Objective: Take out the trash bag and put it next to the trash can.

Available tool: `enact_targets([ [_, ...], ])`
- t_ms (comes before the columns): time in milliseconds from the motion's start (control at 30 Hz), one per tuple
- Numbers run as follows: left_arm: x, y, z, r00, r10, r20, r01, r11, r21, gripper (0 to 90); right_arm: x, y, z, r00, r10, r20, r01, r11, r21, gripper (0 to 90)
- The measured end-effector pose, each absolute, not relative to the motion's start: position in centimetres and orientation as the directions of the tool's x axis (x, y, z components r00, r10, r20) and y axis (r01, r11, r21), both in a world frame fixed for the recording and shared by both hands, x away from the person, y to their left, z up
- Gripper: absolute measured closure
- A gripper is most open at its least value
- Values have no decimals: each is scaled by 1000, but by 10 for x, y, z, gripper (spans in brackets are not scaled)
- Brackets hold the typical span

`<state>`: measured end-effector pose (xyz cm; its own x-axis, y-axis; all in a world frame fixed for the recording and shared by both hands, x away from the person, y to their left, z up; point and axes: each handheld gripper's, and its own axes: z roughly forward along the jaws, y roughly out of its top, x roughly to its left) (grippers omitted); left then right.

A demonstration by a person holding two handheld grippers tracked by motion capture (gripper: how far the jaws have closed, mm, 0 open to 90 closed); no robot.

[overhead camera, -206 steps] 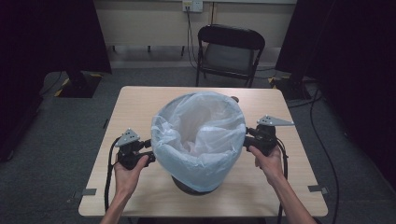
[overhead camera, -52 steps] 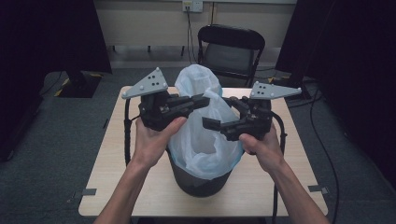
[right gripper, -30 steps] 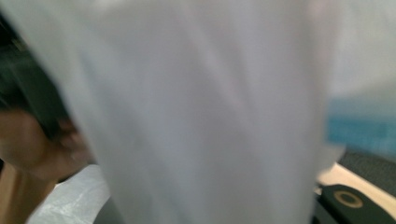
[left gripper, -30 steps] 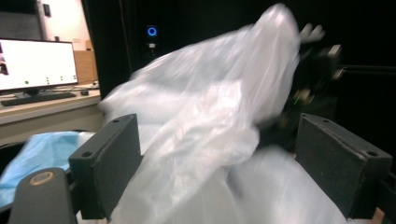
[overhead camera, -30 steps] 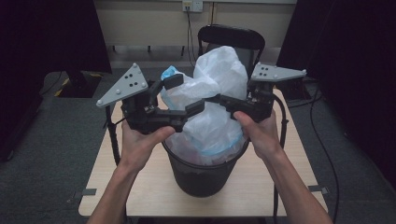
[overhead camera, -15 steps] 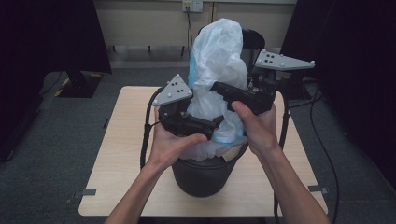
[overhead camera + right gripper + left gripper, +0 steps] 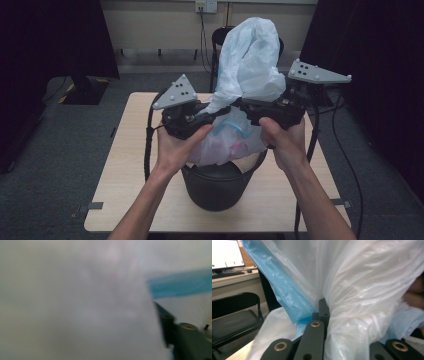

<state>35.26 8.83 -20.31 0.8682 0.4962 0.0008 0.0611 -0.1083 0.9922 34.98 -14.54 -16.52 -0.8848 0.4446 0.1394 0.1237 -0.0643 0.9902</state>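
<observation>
We read no writing on the white bag [image 7: 250,60], thin, crinkled plastic with a blue strip, bunched above the black bin [image 7: 217,182] mid-tabletop [image 7: 125,165]. Our left gripper [image 7: 220,107] has just clamped its neck; our right gripper [image 7: 245,105] has just been opening, plastic between its jaws. Bare tabletop lies either side.
</observation>
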Motion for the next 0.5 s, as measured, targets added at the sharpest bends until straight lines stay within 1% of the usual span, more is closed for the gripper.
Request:
enact_targets([
  [67, 352, 95, -198, 865, 502, -5, 57, -89, 994, 892, 351, -149, -169, -880, 453, 146, 129, -68, 989, 284],
  [267, 348, 107, -184, 862, 506, 14, 26, -71, 997, 891, 346, -156, -183, -873, 473, 120, 122, -27, 992, 174],
  [300, 348, 109, -183, 862, 507, 15, 21, -65, 998, 891, 346, -156, -183, -873, 473, 120, 122, -27, 992, 174],
  [333, 347, 111, -182, 862, 507, 13, 18, -56, 998, 892, 344, -156, -184, -876, 468, 116, 117, -26, 993, 154],
  [367, 349, 118, -181, 866, 499, -11, 27, -25, 999, 892, 341, -161, -185, -878, 465, 116, 107, -46, 993, 160],
  [467, 352, 125, -180, 863, 505, -22, 27, -2, 1000, 892, 338, -167, -183, -878, 464, 116, 98, -63, 993, 159],
  [500, 353, 129, -179, 863, 504, -39, 36, 16, 999, 892, 337, -170, -183, -878, 464, 115, 94, -67, 993, 160],
])
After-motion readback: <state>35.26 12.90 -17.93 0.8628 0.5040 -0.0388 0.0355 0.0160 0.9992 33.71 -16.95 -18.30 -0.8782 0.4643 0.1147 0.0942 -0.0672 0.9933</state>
